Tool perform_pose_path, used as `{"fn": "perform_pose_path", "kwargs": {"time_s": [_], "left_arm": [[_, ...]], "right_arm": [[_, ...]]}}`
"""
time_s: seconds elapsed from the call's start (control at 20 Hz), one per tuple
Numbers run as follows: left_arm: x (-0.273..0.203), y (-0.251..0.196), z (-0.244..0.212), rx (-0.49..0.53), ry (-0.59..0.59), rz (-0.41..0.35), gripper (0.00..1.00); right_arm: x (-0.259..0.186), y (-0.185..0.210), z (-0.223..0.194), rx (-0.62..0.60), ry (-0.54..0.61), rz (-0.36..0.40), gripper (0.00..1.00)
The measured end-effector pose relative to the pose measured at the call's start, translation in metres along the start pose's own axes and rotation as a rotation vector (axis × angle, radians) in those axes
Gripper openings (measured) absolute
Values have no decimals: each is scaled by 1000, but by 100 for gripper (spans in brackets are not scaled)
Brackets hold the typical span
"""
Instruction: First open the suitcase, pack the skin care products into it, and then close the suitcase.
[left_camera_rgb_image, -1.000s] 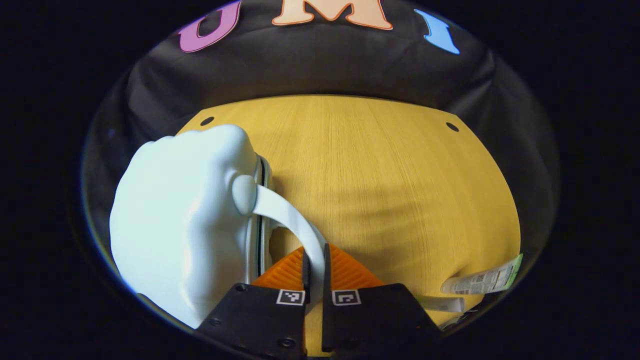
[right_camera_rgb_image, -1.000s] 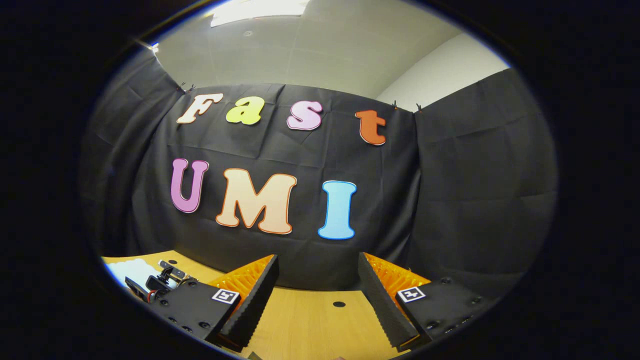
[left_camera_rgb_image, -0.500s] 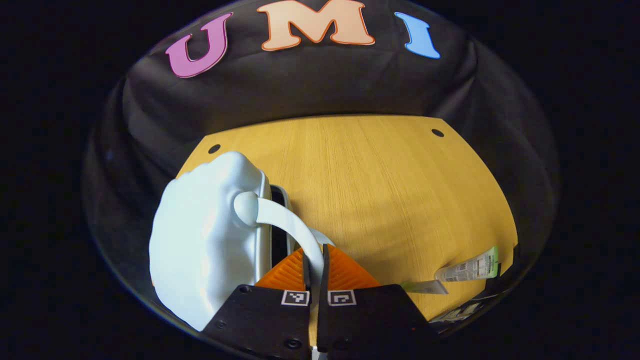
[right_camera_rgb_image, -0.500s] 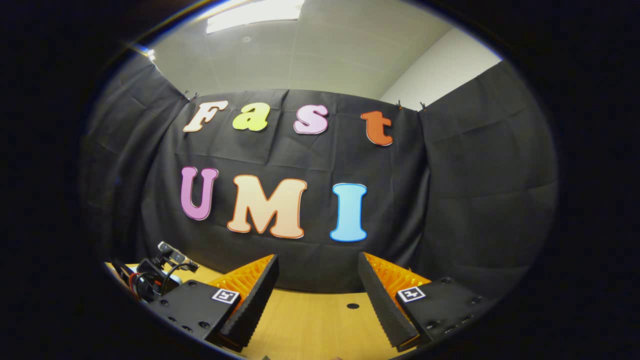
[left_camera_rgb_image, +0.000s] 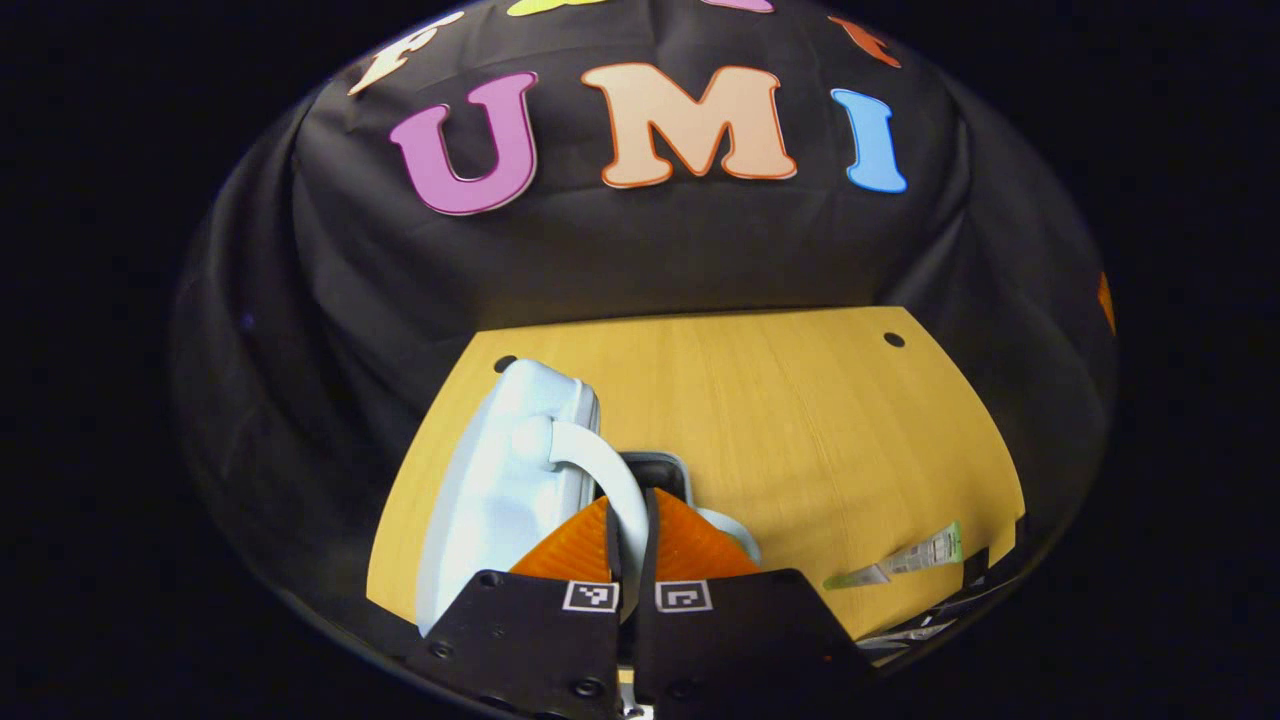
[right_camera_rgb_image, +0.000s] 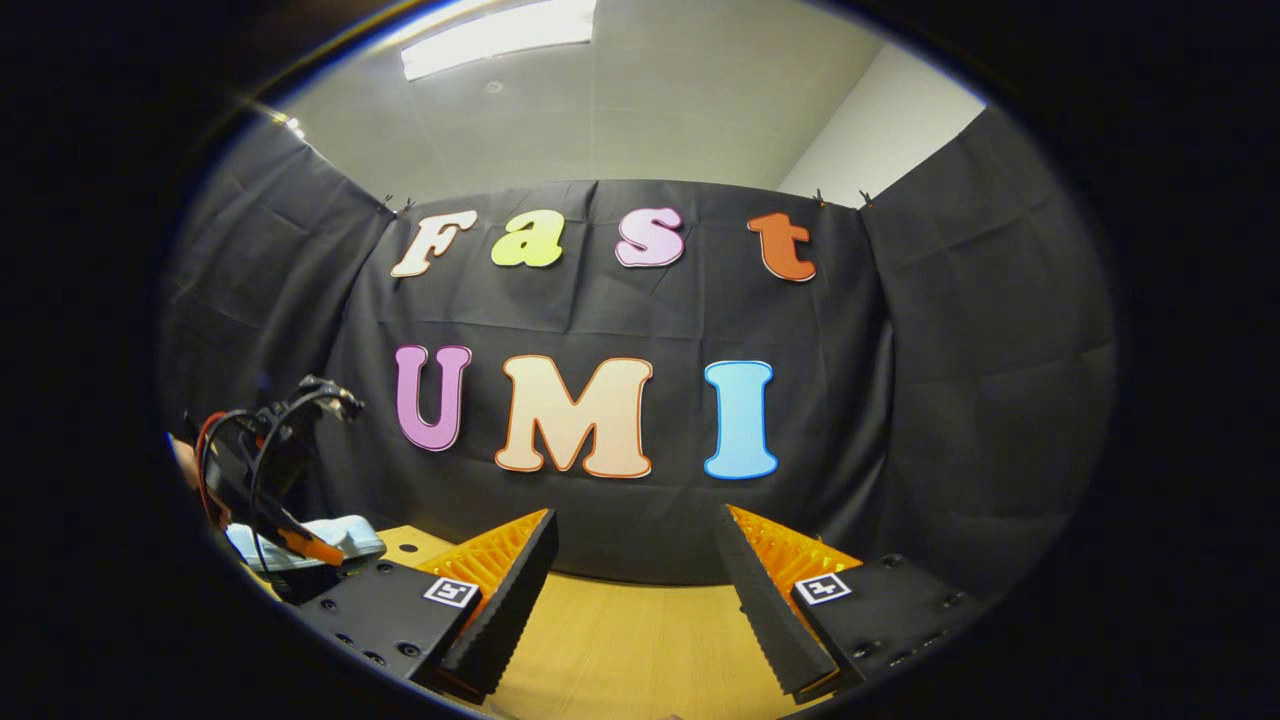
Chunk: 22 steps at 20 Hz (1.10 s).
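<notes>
Pale suitcase handle (left_camera_rgb_image: 610, 478) clamped by left tongs (left_camera_rgb_image: 631, 520).

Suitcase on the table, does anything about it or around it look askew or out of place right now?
Nothing looks damaged or spilled. The pale suitcase is partly open, its lid tilted up by the handle clamped in the left gripper. A skin care tube lies apart on the table, not yet packed.

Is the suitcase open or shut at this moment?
Partly open. The left tool grips the handle, and a dark gap shows between the lid and the lower shell.
</notes>
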<state>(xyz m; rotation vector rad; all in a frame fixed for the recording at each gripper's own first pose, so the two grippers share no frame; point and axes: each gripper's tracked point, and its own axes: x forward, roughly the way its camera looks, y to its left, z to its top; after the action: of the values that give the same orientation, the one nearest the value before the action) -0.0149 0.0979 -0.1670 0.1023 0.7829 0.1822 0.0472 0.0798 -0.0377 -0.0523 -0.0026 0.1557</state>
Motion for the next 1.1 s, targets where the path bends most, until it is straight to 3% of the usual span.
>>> {"fn": "perform_pose_path", "kwargs": {"time_s": [0.15,0.25,0.35,0.6,0.9,1.1], "left_arm": [[-36,5,17,21,-33,52,0],[-34,24,20,20,-56,88,0],[-38,67,23,10,-74,123,0],[-43,124,25,1,-113,167,0],[-35,206,22,-18,-146,273,0],[-24,244,10,-51,-140,279,0]], "right_arm": [[0,12,0,1,2,15,100],[0,20,-1,1,3,21,100],[2,27,-1,2,4,24,100],[4,43,-7,11,11,10,98],[7,64,-17,10,27,-26,100],[9,83,-24,-7,43,-42,99]]}}
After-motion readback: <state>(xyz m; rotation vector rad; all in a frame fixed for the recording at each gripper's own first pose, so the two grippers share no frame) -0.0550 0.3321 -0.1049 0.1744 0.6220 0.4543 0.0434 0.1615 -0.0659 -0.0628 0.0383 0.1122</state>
